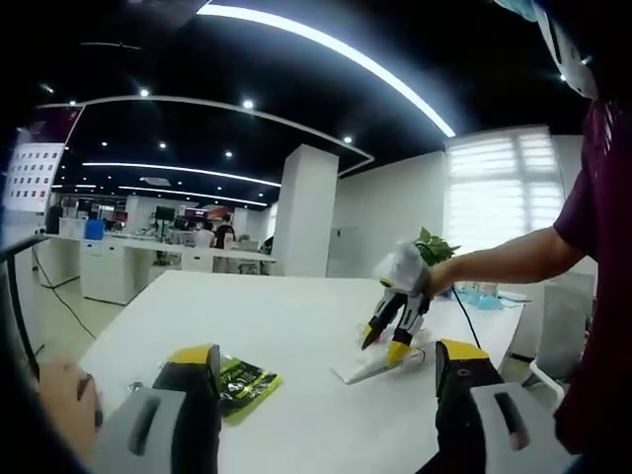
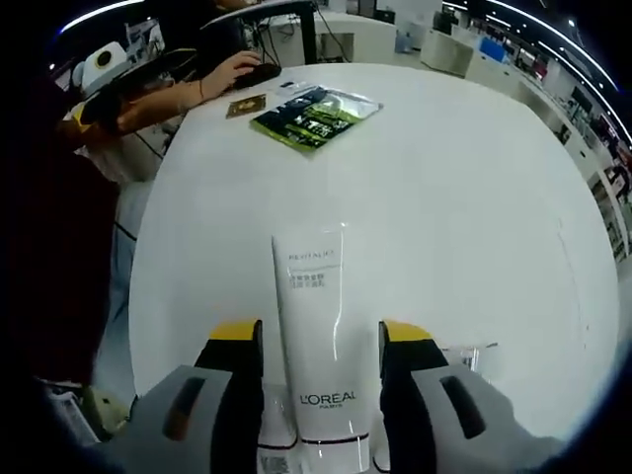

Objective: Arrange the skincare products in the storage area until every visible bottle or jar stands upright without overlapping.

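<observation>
A white tube (image 2: 321,346) is seen lying flat on the tabletop (image 2: 444,197), its long axis running straight ahead between the spread jaws of the right tool (image 2: 321,341), cap end nearest that tool; no grip is made yet. The left tool (image 1: 326,380) is held open and well apart from the tube, near a green sachet (image 1: 242,383). The right tool is judged the nearer, and standing the tube upright is judged not yet done.
</observation>
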### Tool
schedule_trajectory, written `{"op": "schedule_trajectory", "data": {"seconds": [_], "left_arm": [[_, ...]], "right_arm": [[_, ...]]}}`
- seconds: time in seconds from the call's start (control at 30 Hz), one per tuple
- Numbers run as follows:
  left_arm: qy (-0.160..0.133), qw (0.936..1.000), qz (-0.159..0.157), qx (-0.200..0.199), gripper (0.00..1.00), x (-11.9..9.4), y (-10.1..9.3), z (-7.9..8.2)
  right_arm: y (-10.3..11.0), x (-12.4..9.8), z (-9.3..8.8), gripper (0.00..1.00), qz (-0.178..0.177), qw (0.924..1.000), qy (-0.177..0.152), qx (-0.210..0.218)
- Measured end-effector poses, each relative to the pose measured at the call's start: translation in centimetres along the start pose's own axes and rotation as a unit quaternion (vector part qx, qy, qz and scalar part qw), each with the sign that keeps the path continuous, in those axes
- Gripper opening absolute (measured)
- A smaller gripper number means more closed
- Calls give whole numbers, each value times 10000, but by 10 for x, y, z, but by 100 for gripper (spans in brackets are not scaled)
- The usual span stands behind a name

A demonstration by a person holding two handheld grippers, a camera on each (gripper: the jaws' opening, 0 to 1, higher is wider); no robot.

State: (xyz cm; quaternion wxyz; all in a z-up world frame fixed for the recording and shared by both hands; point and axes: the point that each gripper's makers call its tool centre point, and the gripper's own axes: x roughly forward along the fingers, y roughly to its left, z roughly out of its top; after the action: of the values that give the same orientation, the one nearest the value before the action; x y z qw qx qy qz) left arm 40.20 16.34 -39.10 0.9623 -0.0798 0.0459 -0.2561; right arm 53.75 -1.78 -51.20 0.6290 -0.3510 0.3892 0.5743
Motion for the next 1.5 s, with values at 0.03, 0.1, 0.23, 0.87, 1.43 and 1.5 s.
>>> {"op": "schedule_trajectory", "data": {"seconds": [0.03, 0.1, 0.23, 0.87, 1.43, 1.5], "left_arm": [[2, 10000, -2, 5, 93, 0, 0, 0], [14, 10000, 1, 3, 92, 0, 0, 0], [43, 10000, 6, 13, 92, 1, 2, -2], [258, 9997, 39, -17, 90, 1, 1, -15], [303, 9995, 90, -52, 88, -1, 3, -16], [299, 9995, 81, -70, 88, 0, 2, -16]], "right_arm": [[0, 2, -1, 44, 13, 10000, 45, -33], [0, 3, -3, 40, 4, 9999, 125, -106], [-4, 5, -6, 31, -114, 9994, 272, -170], [-4, 9, -7, 30, -54, 9984, 529, -195], [-7, -1, 1, 27, -236, 9992, 205, -254], [-7, -4, 3, 27, -272, 9993, 142, -230]]}}
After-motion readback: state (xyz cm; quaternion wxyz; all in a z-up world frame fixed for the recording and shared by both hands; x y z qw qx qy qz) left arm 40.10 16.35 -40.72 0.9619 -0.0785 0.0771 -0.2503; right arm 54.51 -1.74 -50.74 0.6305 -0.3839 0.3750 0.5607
